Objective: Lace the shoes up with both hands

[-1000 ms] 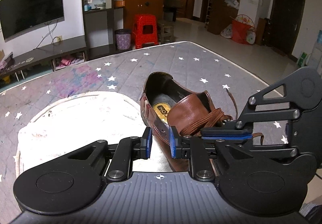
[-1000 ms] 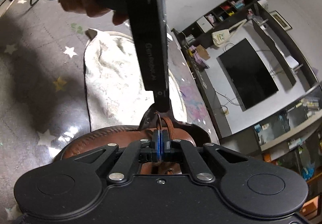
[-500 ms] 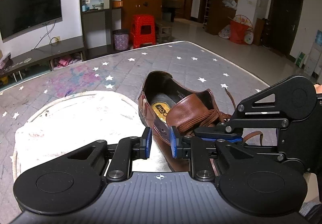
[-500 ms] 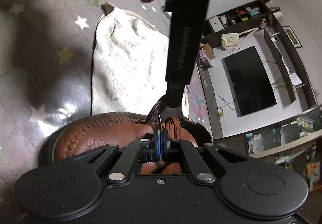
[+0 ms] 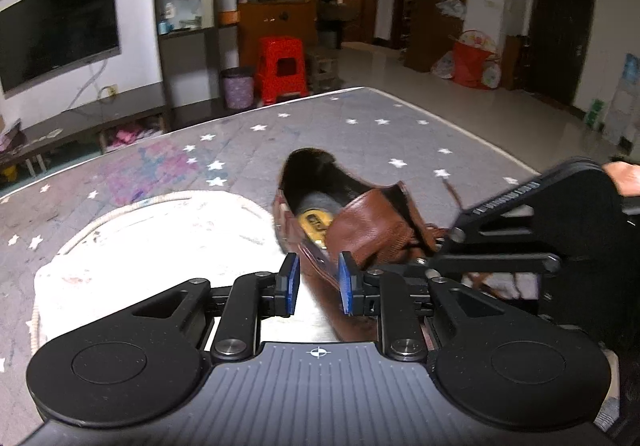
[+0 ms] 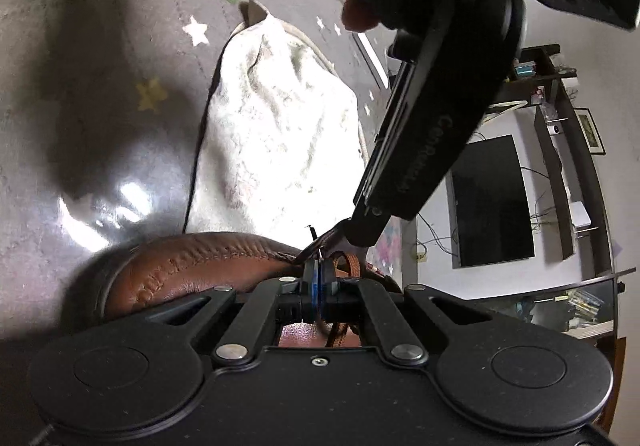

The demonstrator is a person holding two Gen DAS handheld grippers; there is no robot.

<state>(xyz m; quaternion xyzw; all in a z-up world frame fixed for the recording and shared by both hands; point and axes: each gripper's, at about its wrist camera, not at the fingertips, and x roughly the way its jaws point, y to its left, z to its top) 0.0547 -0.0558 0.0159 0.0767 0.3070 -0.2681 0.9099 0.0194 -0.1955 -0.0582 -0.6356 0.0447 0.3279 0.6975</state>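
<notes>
Both tools are matte black: the left gripper (image 5: 316, 286) has two round discs on a ribbed grey deck with a small white crosshair mark, silver screws at the linkage joints, and blue pads on its fingers (image 5: 291, 280). The right gripper (image 6: 317, 282) has the same discs, screws and blue pads. The left gripper's side carries pale lettering.

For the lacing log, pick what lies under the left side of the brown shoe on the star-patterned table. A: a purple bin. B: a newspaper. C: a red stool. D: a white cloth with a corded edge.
D: in the left wrist view the shoe sits beside and partly on a white cloth edged with cord, spread on the table; the red stool and the purple bin stand on the floor beyond.
</notes>
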